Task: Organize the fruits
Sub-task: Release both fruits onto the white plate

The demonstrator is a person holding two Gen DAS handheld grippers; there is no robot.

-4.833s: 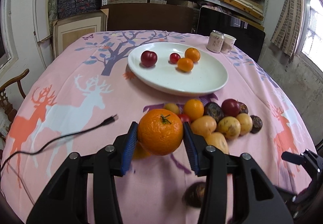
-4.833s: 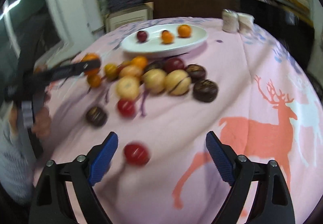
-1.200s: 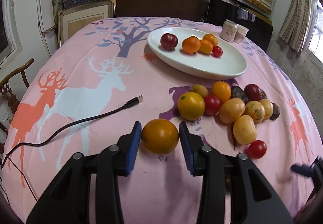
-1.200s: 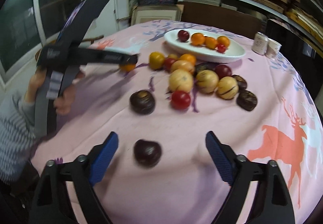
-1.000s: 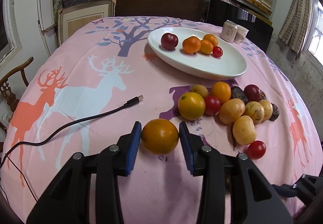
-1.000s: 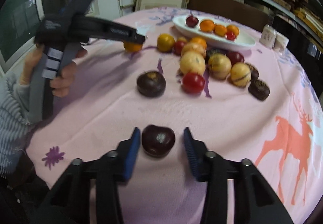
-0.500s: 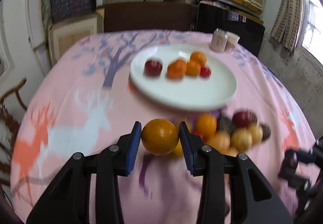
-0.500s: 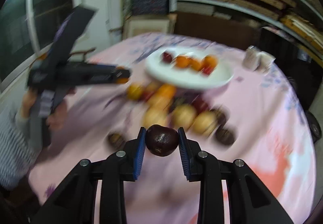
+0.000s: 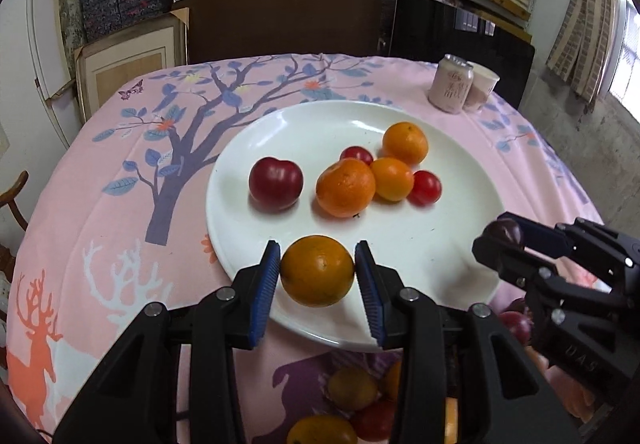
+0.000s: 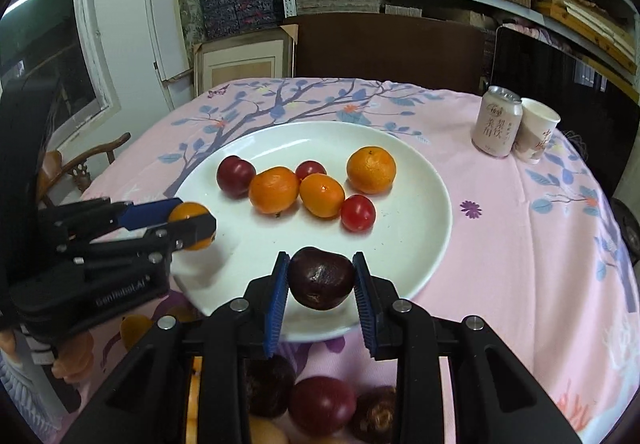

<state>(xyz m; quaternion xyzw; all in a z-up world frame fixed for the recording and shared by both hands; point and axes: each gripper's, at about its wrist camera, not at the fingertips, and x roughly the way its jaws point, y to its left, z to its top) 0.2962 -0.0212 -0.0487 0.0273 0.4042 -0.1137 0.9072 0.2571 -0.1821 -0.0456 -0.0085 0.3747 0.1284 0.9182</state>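
My left gripper is shut on an orange and holds it over the near rim of the white plate. My right gripper is shut on a dark purple fruit over the plate's near edge. The plate holds several fruits: a red plum, oranges and small red tomatoes. The right gripper also shows in the left wrist view, and the left gripper in the right wrist view.
A pink can and a paper cup stand beyond the plate at the right. Several loose fruits lie on the pink deer tablecloth below both grippers. Shelves and a dark chair stand behind the table.
Both grippers have moved forward from the loose fruit pile to the plate's near edge, each carrying its fruit. The right gripper shut on the dark fruit about a second ago.
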